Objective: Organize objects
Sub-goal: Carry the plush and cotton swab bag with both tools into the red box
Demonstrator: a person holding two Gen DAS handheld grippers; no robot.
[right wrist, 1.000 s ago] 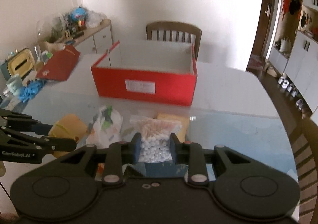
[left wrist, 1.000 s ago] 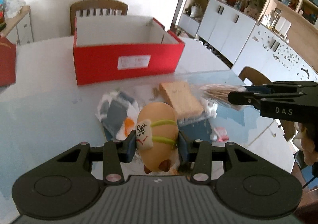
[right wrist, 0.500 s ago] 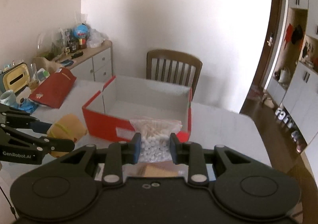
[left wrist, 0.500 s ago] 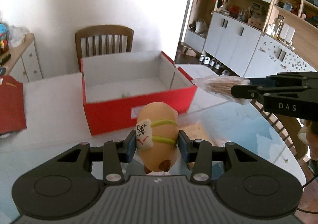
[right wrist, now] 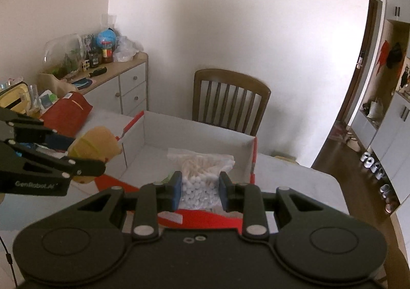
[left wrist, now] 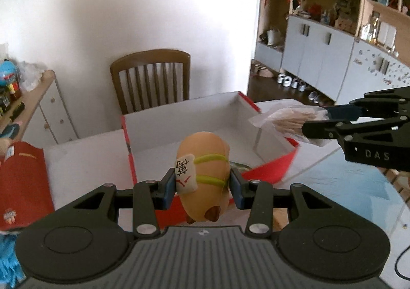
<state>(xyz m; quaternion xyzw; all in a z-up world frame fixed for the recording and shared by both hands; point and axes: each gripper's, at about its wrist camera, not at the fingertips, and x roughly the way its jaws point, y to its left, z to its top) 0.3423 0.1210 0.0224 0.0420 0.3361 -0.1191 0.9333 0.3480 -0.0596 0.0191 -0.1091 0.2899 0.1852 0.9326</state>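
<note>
My left gripper (left wrist: 203, 187) is shut on an orange plush toy (left wrist: 205, 158) with green bands and a white tag, held above the near wall of the red box (left wrist: 179, 132), whose white inside shows. My right gripper (right wrist: 200, 190) is shut on a clear bag of cotton swabs (right wrist: 201, 173), over the box (right wrist: 194, 140) as well. From the right wrist view the left gripper (right wrist: 84, 161) and the toy (right wrist: 96, 141) hang at the box's left wall. In the left wrist view the right gripper (left wrist: 317, 122) carries the bag (left wrist: 287, 120) over the box's right wall.
A wooden chair (left wrist: 151, 79) stands behind the table (left wrist: 84, 158). A red pouch (left wrist: 21, 181) lies on the table at the left. A cluttered sideboard (right wrist: 112, 76) lines the left wall, white cabinets (left wrist: 320, 53) the right. Something small lies on the box floor (left wrist: 238, 164).
Both grippers have risen and moved forward from the pile of things on the glass to above the red box, each still holding its object.
</note>
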